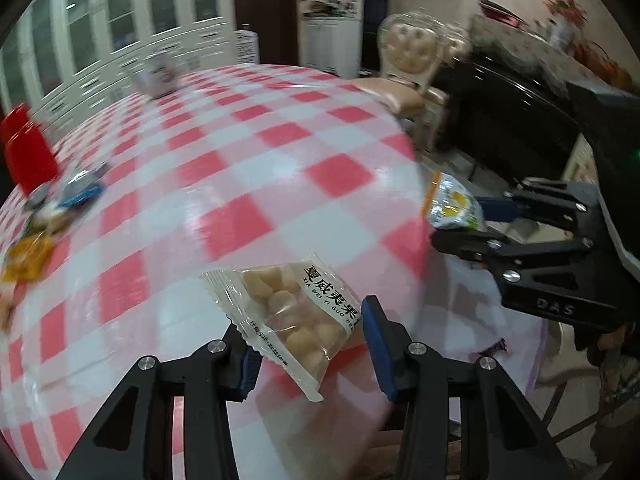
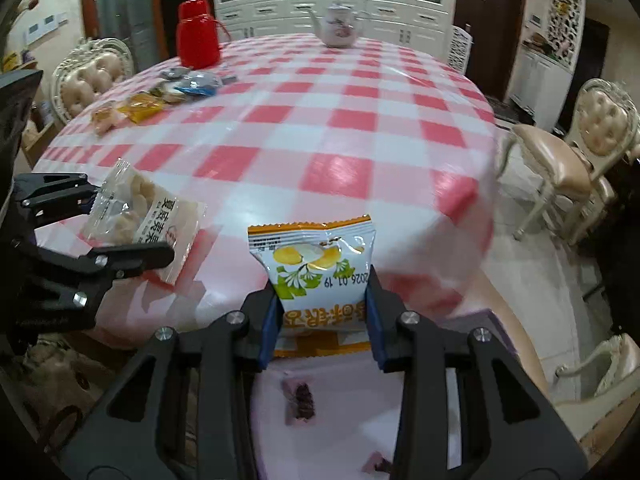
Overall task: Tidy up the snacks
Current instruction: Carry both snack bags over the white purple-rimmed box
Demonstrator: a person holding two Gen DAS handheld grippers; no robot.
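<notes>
My left gripper (image 1: 308,340) is shut on a clear packet of macadamia nuts (image 1: 292,316), held above the near edge of the red-and-white checked table (image 1: 248,168). The packet also shows in the right wrist view (image 2: 140,220), in the left gripper (image 2: 132,232). My right gripper (image 2: 322,320) is shut on a white and orange snack packet with yellow fruit print (image 2: 320,268). In the left wrist view that packet (image 1: 454,202) and the right gripper (image 1: 480,220) are at the right, just off the table edge. Below the right gripper lies a pink surface with a dark purple snack (image 2: 302,400).
A pile of loose snack packets (image 2: 160,96) lies at the table's far left beside a red jug (image 2: 198,36). A white teapot (image 2: 338,26) stands at the far edge. Cream padded chairs (image 2: 568,160) stand at the right and far left. White cabinets line the back wall.
</notes>
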